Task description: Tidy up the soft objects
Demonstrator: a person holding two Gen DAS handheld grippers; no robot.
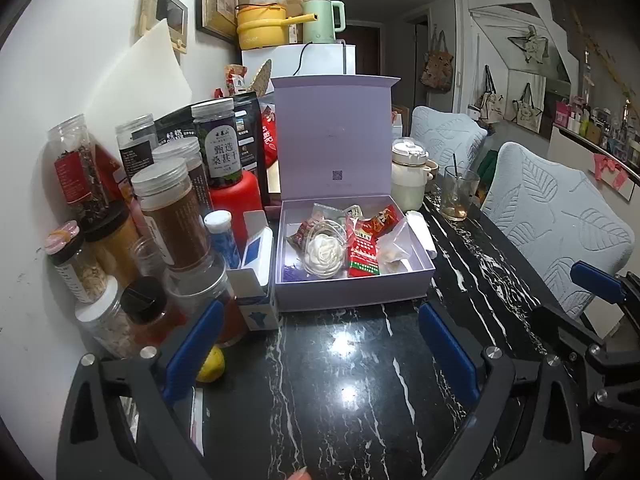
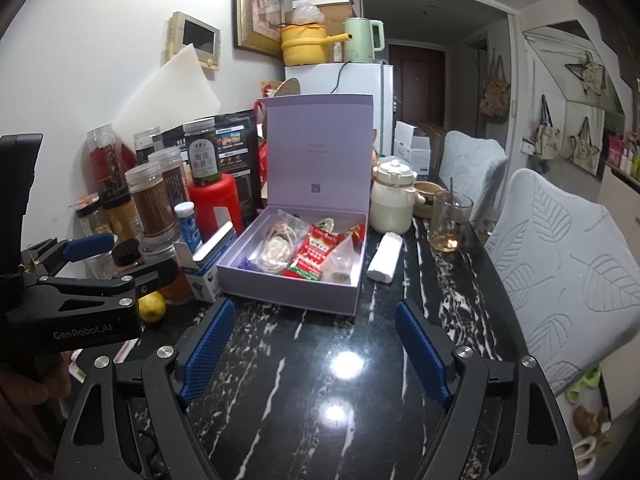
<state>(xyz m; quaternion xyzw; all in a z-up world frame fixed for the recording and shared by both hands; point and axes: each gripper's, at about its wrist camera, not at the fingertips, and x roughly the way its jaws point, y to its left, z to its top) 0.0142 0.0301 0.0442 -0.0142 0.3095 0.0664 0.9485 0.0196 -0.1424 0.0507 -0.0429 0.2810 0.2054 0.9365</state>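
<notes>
Seems nearly done: soft packets (image 1: 362,250) and a white fabric flower (image 1: 323,251) already inside the open lilac box (image 2: 288,294), only a white roll (image 2: 385,258) just right of that box left out, left gripper (image 1: 320,344) and right gripper (image 2: 316,346) both spread wide and empty, short of the box.

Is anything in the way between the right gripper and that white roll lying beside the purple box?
Nothing visible. Bare dark tabletop lies between the open right gripper and the white roll, right of the purple box.
</notes>
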